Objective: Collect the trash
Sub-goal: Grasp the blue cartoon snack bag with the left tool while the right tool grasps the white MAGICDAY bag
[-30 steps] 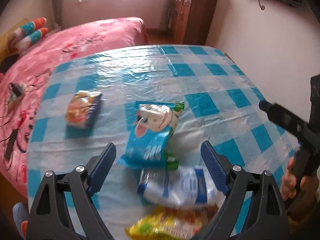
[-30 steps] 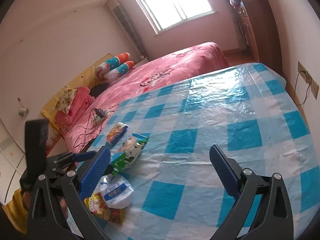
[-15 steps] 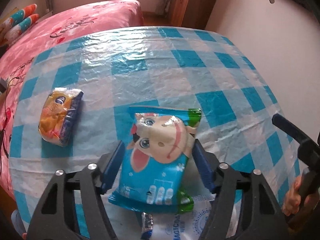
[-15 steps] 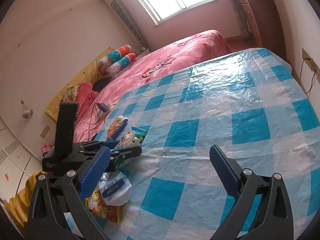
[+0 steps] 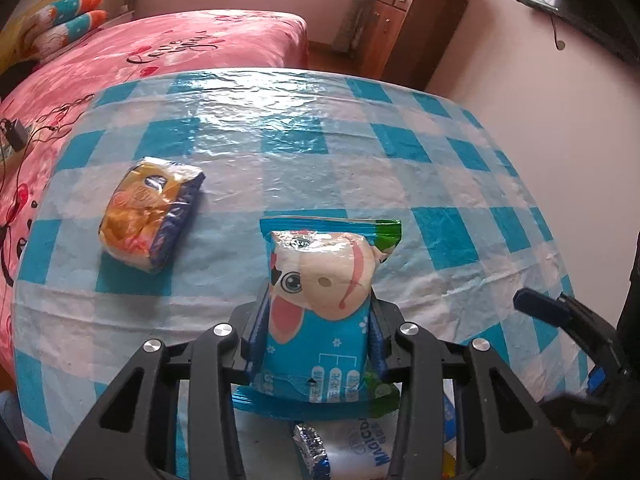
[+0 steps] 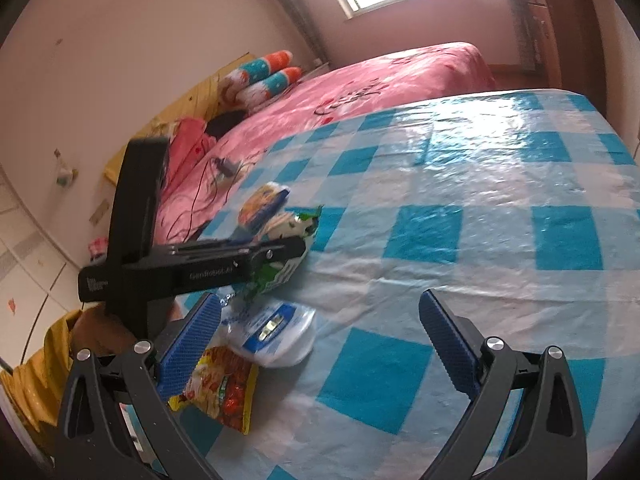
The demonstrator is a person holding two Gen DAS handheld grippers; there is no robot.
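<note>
A blue snack bag (image 5: 320, 320) with a cartoon face lies on the blue-checked table (image 5: 320, 140). My left gripper (image 5: 316, 304) has its jaws closing on it, and both pads press the bag's sides, which bulge between them. The right wrist view shows that left gripper (image 6: 280, 248) on the same blue bag (image 6: 292, 232). An orange snack bag (image 5: 152, 216) lies to the left, apart. A white pouch (image 6: 276, 332) and a yellow-red bag (image 6: 224, 388) lie near the table's edge. My right gripper (image 6: 320, 304) is open above the cloth beside the white pouch, holding nothing.
A pink bed (image 5: 160, 52) runs along the table's far left side, with a charger and cables (image 5: 16, 136) on it. A wooden cabinet (image 5: 412, 28) stands at the back. A hand in a yellow sleeve (image 6: 52, 340) holds the left gripper.
My left gripper has come forward and down over the blue bag, and its jaws have narrowed from wide apart onto the bag's sides. The right gripper has drifted left toward the trash.
</note>
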